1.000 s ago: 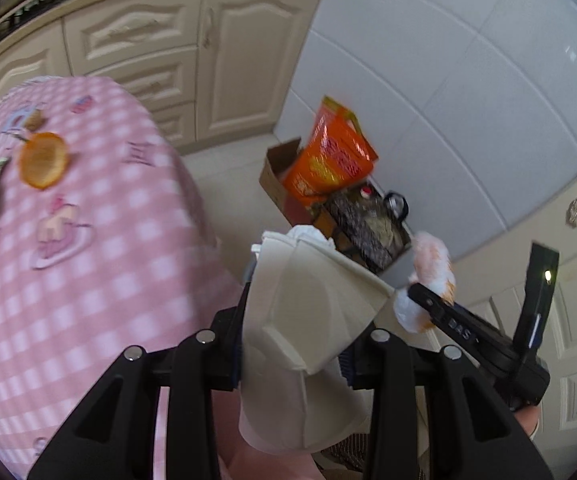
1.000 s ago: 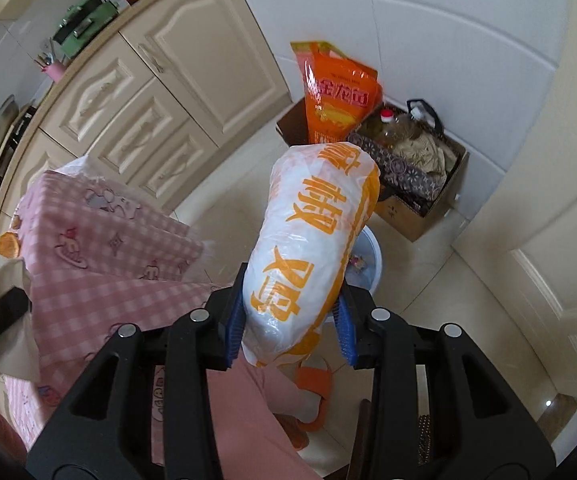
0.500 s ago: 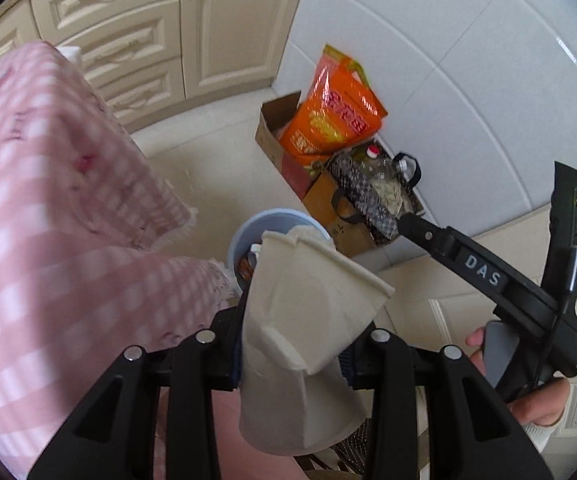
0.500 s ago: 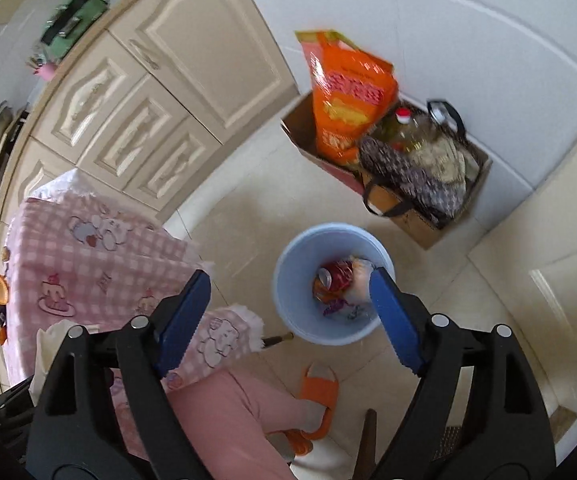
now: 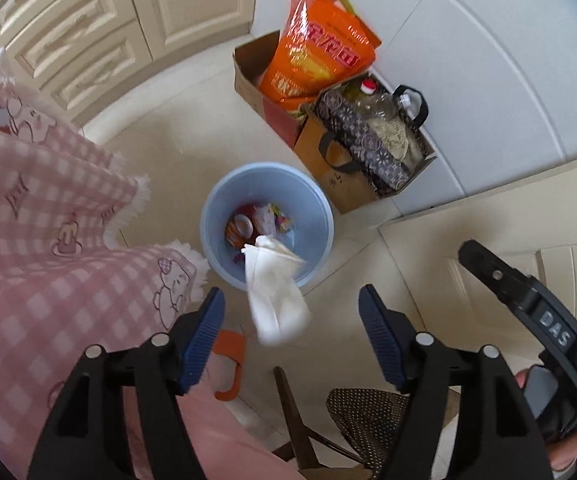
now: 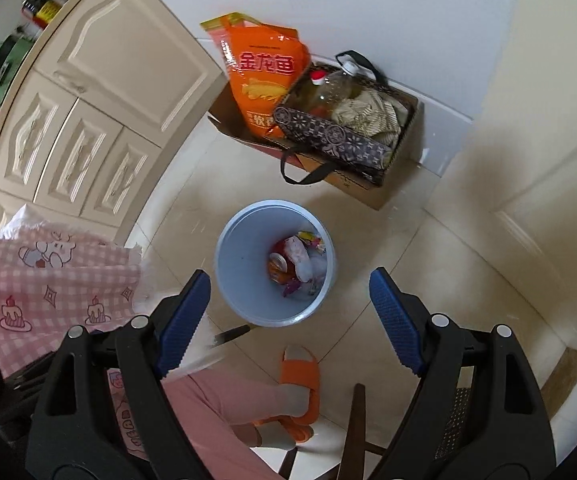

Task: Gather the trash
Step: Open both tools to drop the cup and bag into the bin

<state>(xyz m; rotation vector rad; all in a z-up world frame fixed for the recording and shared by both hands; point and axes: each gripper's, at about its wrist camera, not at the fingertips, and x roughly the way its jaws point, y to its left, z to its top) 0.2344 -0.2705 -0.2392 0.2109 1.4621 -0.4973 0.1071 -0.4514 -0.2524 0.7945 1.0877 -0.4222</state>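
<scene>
A light blue trash bin (image 5: 216, 208) stands on the floor below both grippers and holds several wrappers and a can (image 5: 240, 227). It also shows in the right wrist view (image 6: 232, 248). My left gripper (image 5: 291, 322) is open and empty. A crumpled white paper cup (image 5: 274, 292) is in the air just below it, over the bin's near rim. My right gripper (image 6: 290, 308) is open and empty above the bin. Its body (image 5: 536, 320) shows at the right of the left wrist view.
A pink checked tablecloth (image 5: 40, 240) hangs at the left. A cardboard box (image 6: 352, 184) with an orange bag (image 6: 266, 76), a dark patterned bag and a bottle stands by the white wall. Cream cabinets (image 6: 100, 92) are behind. An orange slipper (image 6: 298, 372) and a chair are below.
My left gripper opened and let go of the paper cup, which is dropping toward the bin. My right gripper dropped its orange-printed plastic bag into the bin earlier and stays open.
</scene>
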